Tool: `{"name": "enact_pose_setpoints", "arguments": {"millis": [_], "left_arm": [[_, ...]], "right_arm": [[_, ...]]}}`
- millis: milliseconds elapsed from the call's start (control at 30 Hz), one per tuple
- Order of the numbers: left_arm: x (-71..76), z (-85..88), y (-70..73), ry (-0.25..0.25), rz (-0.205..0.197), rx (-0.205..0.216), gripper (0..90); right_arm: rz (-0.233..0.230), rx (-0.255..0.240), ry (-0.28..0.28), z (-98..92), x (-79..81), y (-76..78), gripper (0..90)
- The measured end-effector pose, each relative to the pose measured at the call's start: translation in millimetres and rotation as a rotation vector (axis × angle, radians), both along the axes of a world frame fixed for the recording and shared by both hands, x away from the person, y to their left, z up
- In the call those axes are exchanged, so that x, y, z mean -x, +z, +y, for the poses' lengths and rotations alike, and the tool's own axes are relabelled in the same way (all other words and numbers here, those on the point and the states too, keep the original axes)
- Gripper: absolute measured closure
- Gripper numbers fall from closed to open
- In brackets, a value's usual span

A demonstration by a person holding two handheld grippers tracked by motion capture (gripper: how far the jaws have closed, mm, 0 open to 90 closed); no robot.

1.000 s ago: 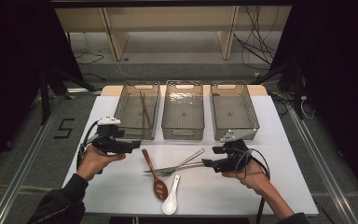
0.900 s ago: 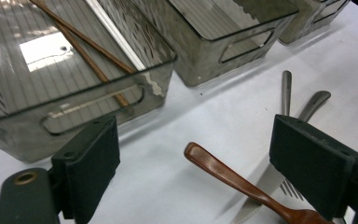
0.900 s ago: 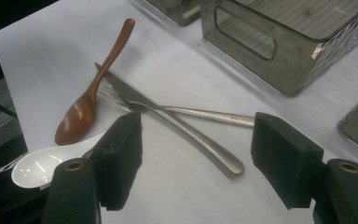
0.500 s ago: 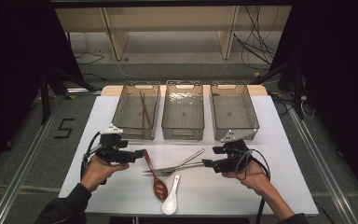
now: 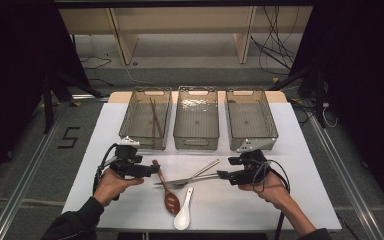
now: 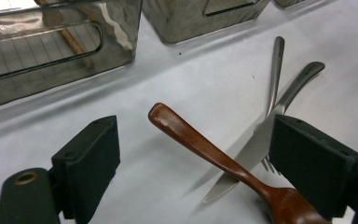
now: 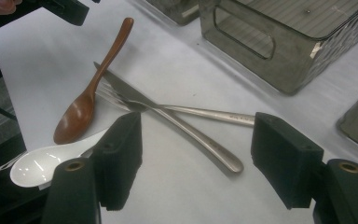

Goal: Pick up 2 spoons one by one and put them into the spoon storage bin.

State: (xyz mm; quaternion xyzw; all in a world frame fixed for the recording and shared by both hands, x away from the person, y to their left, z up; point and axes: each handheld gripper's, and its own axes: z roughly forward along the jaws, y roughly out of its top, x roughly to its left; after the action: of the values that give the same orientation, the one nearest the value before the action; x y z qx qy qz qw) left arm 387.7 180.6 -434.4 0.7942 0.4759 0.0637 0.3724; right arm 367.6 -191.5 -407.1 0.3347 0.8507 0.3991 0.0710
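Note:
A brown wooden spoon [image 5: 166,189] lies on the white table [image 5: 305,165], its handle toward the bins. My left gripper [image 5: 150,169] is low at the handle's end. In the left gripper view its jaws [image 6: 196,123] are open, with the spoon handle [image 6: 191,140] between them and untouched. A metal knife [image 5: 200,178] and fork [image 5: 202,169] lie crossed to the right of the spoon. My right gripper [image 5: 223,175] is open at their handle ends, and in the right gripper view the knife handle [image 7: 214,151] lies between its jaws [image 7: 198,126]. A white ceramic spoon [image 5: 182,217] lies near the front edge.
Three clear smoky bins stand in a row at the back of the table: the left bin [image 5: 130,125] holds brown chopsticks [image 5: 153,117], while the middle bin [image 5: 196,142] and right bin [image 5: 272,127] look bare. Dark floor and cables surround the table.
My left gripper has moved right and down, closing in on the wooden spoon's handle end. The right gripper and the cutlery have stayed where they were.

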Motion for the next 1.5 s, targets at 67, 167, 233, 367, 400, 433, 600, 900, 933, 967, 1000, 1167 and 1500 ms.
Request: {"name": "enact_pose_setpoints", "arguments": {"millis": [67, 167, 233, 367, 400, 433, 600, 900, 933, 967, 1000, 1167, 1500], "left_arm": [[-0.7, -2.9, -1.9, -0.003, 0.010, -0.012, 16.1], [-3.2, -8.2, -6.5, 0.000, 0.041, -0.026, 16.6], [-4.7, -11.6, -10.6, 0.002, 0.060, -0.039, 16.6], [-7.8, -16.5, -18.9, 0.011, 0.107, -0.042, 17.5], [-8.6, -17.1, -20.5, 0.013, 0.114, -0.046, 18.1], [-9.4, -17.3, -21.9, 0.013, 0.123, -0.046, 19.0], [-11.5, -23.1, -27.1, 0.013, 0.143, -0.050, 21.6], [-16.1, -32.1, -38.0, 0.000, 0.178, -0.079, 29.8], [-16.1, -32.3, -38.3, -0.008, 0.180, -0.084, 31.0], [-15.9, -33.3, -38.9, -0.005, 0.182, -0.080, 32.5], [-15.9, -33.5, -39.1, -0.007, 0.185, -0.079, 33.7], [-16.2, -34.8, -39.0, -0.029, 0.189, -0.073, 44.3], [-17.3, -37.4, -39.7, -0.070, 0.211, -0.027, 62.9]], "right_arm": [[0.001, 0.002, -0.002, 0.4, 0.5, 0.4, 34.7], [0.005, 0.006, -0.003, 0.8, 0.9, 0.0, 34.7], [0.005, 0.005, -0.005, 1.3, 1.4, 0.0, 34.7], [0.005, 0.008, -0.006, 1.7, 1.2, -0.3, 34.7], [0.006, 0.008, -0.006, 1.9, 1.2, -0.6, 34.7], [0.005, 0.009, -0.004, 2.0, 1.1, -0.8, 34.7], [0.004, 0.011, -0.004, 2.3, 0.8, -0.9, 34.7], [0.003, 0.012, -0.002, 2.8, 1.3, -0.3, 34.7], [0.003, 0.012, -0.002, 2.8, 1.4, -0.2, 34.7], [0.002, 0.012, -0.002, 2.7, 1.4, -0.2, 34.7], [0.000, 0.012, -0.001, 2.4, 1.3, -0.3, 34.7], [0.000, 0.010, -0.001, 1.8, 1.1, -0.3, 34.7], [-0.002, 0.013, -0.003, 2.2, 1.2, 0.1, 34.7]]}}
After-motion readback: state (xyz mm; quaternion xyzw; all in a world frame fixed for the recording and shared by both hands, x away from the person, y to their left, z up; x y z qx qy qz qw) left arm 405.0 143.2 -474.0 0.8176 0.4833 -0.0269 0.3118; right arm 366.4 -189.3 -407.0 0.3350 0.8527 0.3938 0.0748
